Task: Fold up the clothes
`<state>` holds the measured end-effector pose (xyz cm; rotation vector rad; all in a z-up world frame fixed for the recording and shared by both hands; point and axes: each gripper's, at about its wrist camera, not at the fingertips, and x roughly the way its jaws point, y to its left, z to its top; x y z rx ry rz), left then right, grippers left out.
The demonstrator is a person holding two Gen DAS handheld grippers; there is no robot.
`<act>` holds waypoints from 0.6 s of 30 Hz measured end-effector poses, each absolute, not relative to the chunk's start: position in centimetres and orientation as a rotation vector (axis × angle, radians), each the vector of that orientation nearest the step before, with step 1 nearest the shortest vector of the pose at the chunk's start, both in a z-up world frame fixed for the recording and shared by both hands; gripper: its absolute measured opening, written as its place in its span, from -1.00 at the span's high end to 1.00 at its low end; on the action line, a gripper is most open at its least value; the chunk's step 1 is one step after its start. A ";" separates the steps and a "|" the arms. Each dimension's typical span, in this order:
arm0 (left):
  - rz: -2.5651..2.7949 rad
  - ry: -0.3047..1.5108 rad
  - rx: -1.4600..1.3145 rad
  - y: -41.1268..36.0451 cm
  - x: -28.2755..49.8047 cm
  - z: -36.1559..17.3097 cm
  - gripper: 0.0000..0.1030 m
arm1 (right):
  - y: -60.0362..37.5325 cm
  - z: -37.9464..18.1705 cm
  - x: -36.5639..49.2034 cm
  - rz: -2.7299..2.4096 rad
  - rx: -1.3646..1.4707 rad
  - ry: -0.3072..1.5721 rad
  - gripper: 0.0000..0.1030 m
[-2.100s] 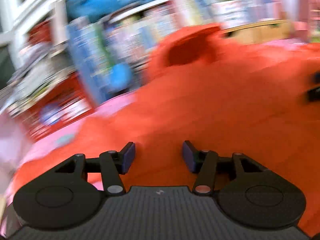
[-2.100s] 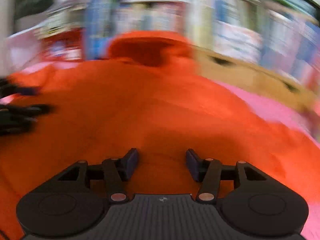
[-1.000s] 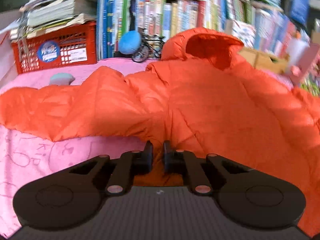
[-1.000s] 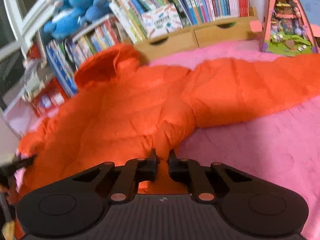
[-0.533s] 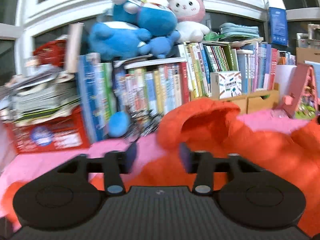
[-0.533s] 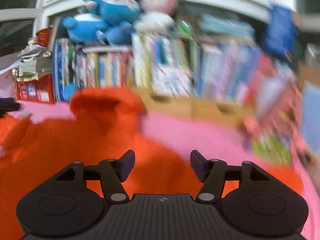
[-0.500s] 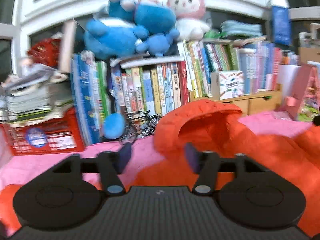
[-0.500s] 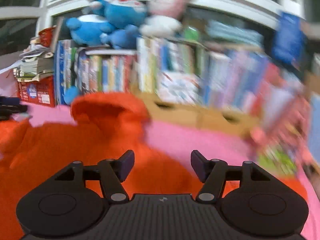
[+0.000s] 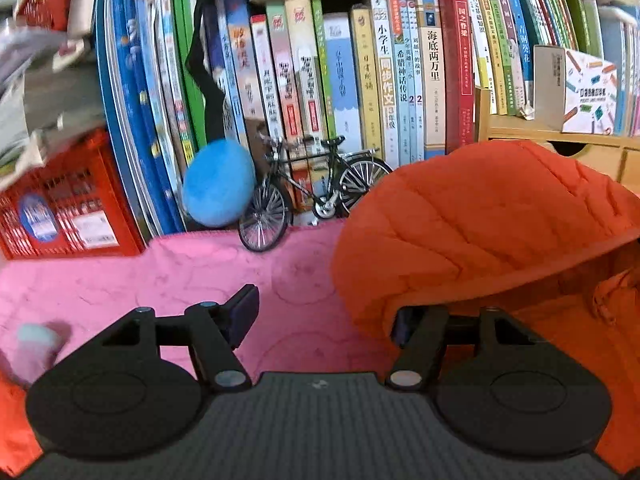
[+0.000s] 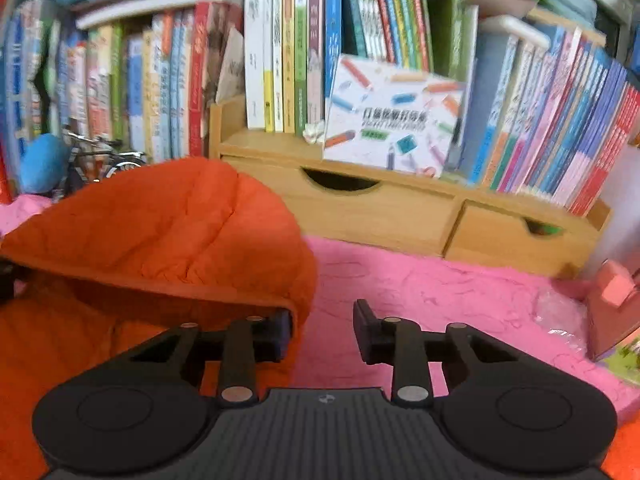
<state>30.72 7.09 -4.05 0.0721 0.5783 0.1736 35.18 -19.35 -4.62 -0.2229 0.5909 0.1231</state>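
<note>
The orange puffer jacket's hood (image 9: 480,220) stands up on the pink blanket (image 9: 200,272) in front of the bookshelf. My left gripper (image 9: 324,318) is open at the hood's left rim, its right finger tucked under the rim and its left finger over bare blanket. In the right wrist view the same hood (image 10: 180,220) fills the left half. My right gripper (image 10: 322,330) straddles the hood's right rim with its jaws closing. Its left finger is inside the hood, and pink blanket still shows between the cloth and the right finger.
Packed book rows run close behind the hood. A model bicycle (image 9: 312,188), a blue plush ball (image 9: 218,188) and a red crate (image 9: 60,208) stand at the back left. A wooden drawer unit (image 10: 400,208) and a pink toy house (image 10: 616,308) are on the right.
A second ago both grippers were shut on the jacket's lower edge. They let go, opened and moved forward to either side of the hood. The right gripper's fingers have since drawn closer together.
</note>
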 end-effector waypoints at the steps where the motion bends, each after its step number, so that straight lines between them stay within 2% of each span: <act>1: 0.157 0.563 0.074 7.1 30.3 -3.9 -0.26 | -19.6 -4.3 34.0 0.130 -0.254 0.550 0.37; 5: 0.116 0.438 0.140 6.2 28.0 -1.8 -0.26 | -17.6 -4.0 29.2 0.025 -0.470 0.322 0.38; 8: 0.087 0.378 0.179 6.3 26.9 -0.3 -0.43 | -17.8 -4.1 26.5 -0.005 -0.550 0.267 0.35; 10: 0.084 0.410 0.237 6.2 27.5 -1.2 -0.53 | -18.6 -4.7 26.5 0.022 -0.540 0.332 0.31; 14: 0.077 0.563 0.280 6.2 29.8 -4.4 -0.53 | -19.9 -7.3 28.6 0.081 -0.467 0.528 0.28; 18: 0.077 0.633 0.288 5.6 30.7 -4.7 -0.53 | -19.5 -8.5 30.3 0.101 -0.424 0.621 0.28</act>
